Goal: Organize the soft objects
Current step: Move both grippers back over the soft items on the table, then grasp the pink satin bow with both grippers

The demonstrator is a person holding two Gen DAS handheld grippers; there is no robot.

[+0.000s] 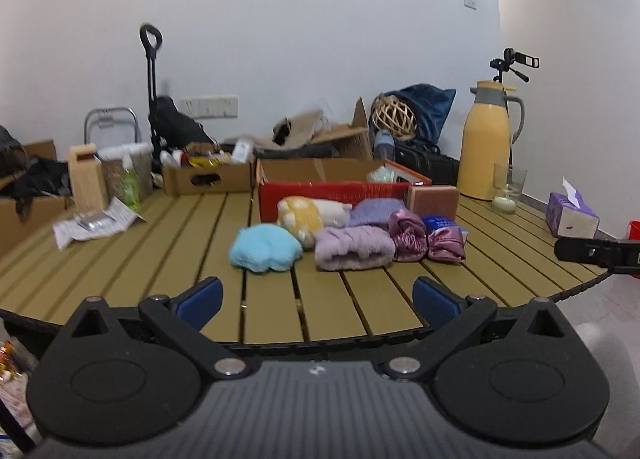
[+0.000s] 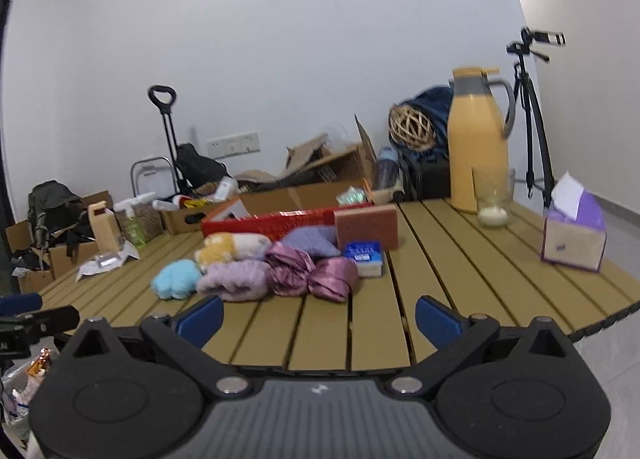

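A pile of soft things lies mid-table in front of a red cardboard box [image 1: 332, 191] [image 2: 276, 221]: a light blue fluffy item [image 1: 265, 247] [image 2: 176, 279], a yellow-and-white plush [image 1: 304, 215] [image 2: 230, 249], a lilac rolled towel [image 1: 354, 249] [image 2: 236, 279], a lilac knit piece [image 1: 376, 211] [image 2: 312, 241], and two pink satin bundles [image 1: 408, 235] [image 2: 334, 279]. My left gripper [image 1: 318, 299] is open and empty above the near table edge, short of the pile. My right gripper [image 2: 320, 319] is open and empty, also near the front edge.
A pink sponge block [image 1: 434, 199] [image 2: 366, 227] and a blue packet [image 2: 364, 255] sit right of the pile. A yellow thermos [image 2: 476, 147], glass candle [image 2: 494, 203] and purple tissue box [image 2: 574, 235] stand at right. Cardboard boxes, a wooden block [image 1: 86, 175] and papers crowd the far left.
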